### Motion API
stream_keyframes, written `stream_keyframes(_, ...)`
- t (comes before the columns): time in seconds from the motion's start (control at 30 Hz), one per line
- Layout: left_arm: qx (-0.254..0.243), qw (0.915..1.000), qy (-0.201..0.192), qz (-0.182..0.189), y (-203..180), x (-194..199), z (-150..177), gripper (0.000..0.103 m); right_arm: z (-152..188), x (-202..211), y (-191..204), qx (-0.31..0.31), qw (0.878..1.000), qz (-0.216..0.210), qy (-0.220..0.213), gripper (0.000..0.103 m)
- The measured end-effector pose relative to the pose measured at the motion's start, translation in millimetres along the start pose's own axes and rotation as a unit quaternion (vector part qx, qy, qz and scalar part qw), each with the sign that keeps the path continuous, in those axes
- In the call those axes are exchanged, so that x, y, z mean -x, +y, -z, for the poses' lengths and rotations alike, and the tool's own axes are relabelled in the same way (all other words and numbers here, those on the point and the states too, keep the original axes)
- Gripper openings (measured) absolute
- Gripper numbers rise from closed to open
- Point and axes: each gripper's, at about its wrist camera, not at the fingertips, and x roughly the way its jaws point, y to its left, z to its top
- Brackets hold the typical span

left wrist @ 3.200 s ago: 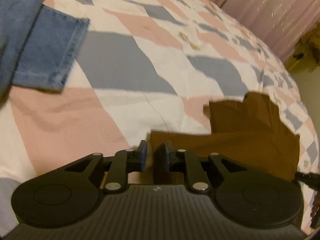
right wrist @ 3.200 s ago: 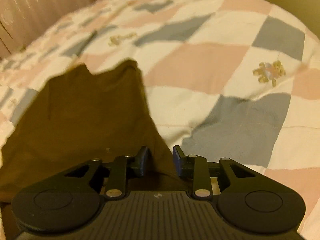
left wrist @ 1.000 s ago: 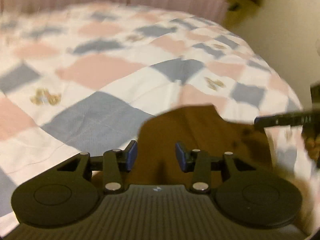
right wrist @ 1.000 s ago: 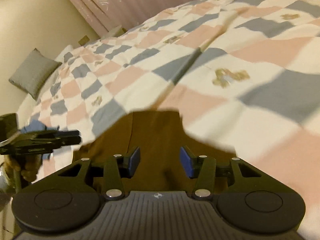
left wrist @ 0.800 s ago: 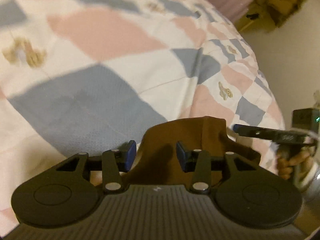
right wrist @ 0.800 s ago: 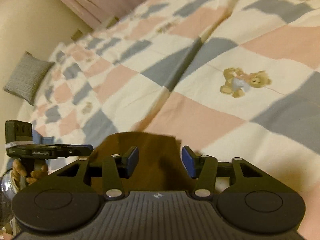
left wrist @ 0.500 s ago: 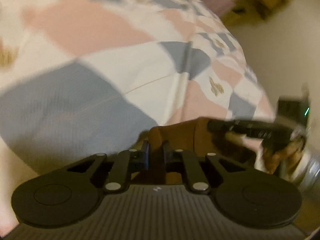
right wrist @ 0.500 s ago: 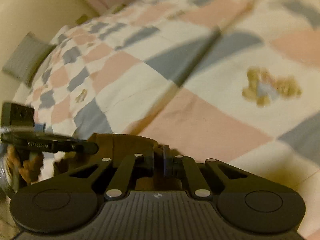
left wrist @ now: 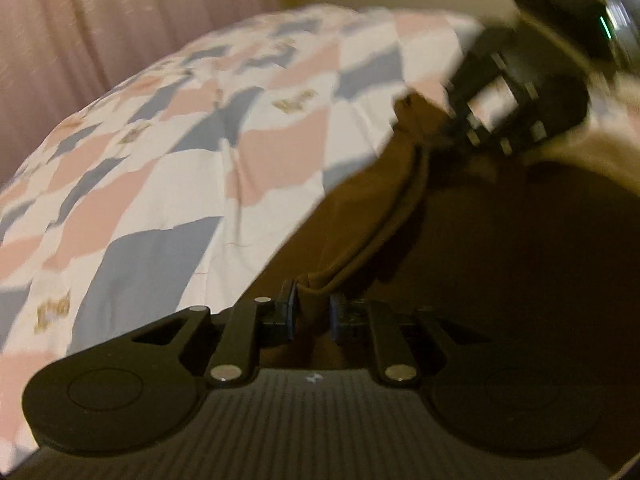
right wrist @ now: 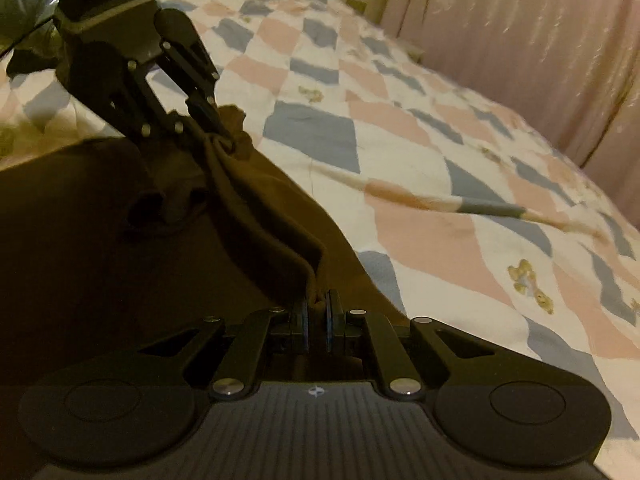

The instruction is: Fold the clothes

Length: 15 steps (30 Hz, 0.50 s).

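Here I have both sets of jaws clamped on the brown garment [right wrist: 260, 216]: left gripper [left wrist: 313, 312] and right gripper [right wrist: 316, 320] hold its edge above the bed [right wrist: 420, 184].

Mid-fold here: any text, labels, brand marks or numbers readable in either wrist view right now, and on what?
No readable words or numbers in either view.
Left gripper body: a small pale emblem, no letters.
Right gripper body: the same kind of emblem, no letters.
Brown garment and quilt: no text, only teddy bear prints.
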Motion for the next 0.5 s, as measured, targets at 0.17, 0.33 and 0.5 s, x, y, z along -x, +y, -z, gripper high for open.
stream_keyframes(0.17, 0.114, 0.9902, -0.054, 0.059, 12, 26, -12, 0.021, 9, -9, 39, 0.112, 0.993, 0.037, 0.027, 0.008)
stream_keyframes(0.33, 0.199, 0.9757, -0.081, 0.045, 22, 26, -22, 0.025, 18, -21, 65, 0.198, 0.976, 0.073, 0.044, 0.019)
stream_keyframes(0.5, 0.026, 0.9987, 0.03, -0.031, -40, -19, -7, 0.022, -2, 3, 43, 0.089, 0.994, 0.056, 0.041, 0.031)
